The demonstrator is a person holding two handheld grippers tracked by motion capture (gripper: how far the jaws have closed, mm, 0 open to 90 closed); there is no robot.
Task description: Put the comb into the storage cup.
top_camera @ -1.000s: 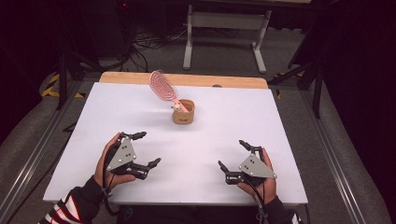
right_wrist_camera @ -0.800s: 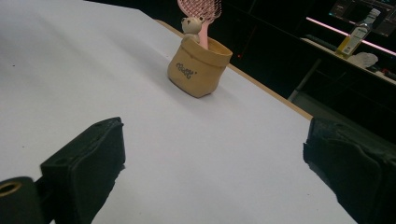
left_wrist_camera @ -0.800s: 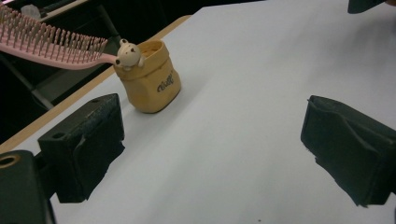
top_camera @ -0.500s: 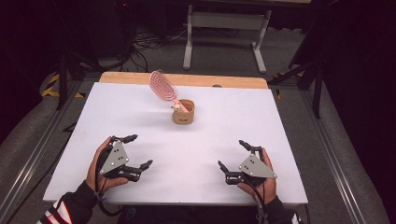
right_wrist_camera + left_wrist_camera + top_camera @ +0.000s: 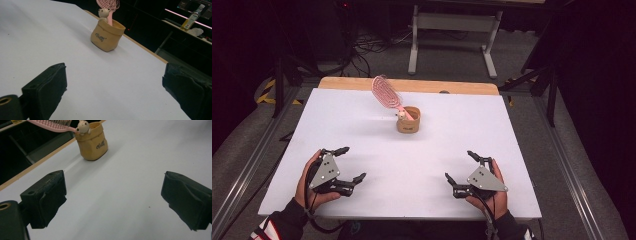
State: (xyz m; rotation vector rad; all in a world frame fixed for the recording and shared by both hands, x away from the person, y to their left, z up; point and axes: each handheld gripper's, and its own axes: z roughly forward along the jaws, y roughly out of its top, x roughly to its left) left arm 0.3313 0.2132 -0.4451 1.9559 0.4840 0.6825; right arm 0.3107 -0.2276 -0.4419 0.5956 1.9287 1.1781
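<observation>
A tan pouch-shaped cup [image 5: 408,121] stands upright on the white table [image 5: 512,130], past its middle toward the far edge. A pink hairbrush [image 5: 385,91] stands in it and leans left, with a small bear figure [image 5: 401,114] at the rim. My left gripper [image 5: 353,162] rests near the front left, open and holding nothing. My right gripper [image 5: 459,165] rests near the front right, also open with nothing held. The left gripper view has the left gripper [image 5: 113,200] wide apart and the cup [image 5: 92,143] far ahead. In the right gripper view, the right gripper [image 5: 115,92] faces the cup [image 5: 107,35] and brush [image 5: 108,3].
A wooden strip [image 5: 452,86] runs along the table's far edge. Behind it a grey metal stand [image 5: 452,30] and cables lie on the floor. A bottle [image 5: 191,18] stands on a shelf far off to the right.
My left gripper has drawn back a little to the left and toward the near edge, still open. The right gripper, cup and brush have not moved.
</observation>
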